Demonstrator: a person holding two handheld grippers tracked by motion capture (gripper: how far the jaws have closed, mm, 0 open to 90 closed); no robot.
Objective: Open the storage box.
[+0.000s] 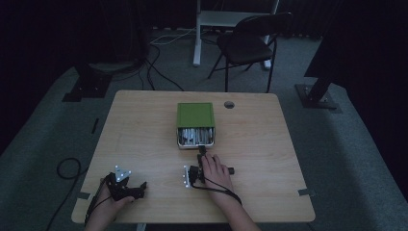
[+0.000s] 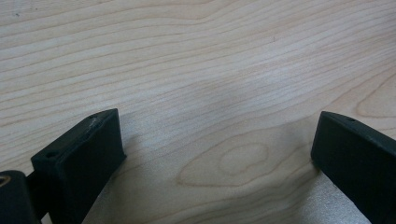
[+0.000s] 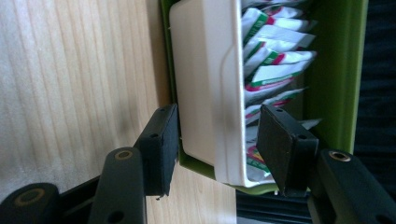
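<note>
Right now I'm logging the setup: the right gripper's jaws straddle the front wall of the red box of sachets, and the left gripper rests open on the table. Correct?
Not quite: the box is green, not red, as the high view shows. The rest stands: the right gripper straddles its front wall beside the sachets, and the left gripper rests open on the table.

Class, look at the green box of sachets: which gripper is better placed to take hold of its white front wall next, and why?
The right gripper: its fingers already straddle the box's white wall. The left gripper rests far off, near the table edge, open over bare wood.
</note>
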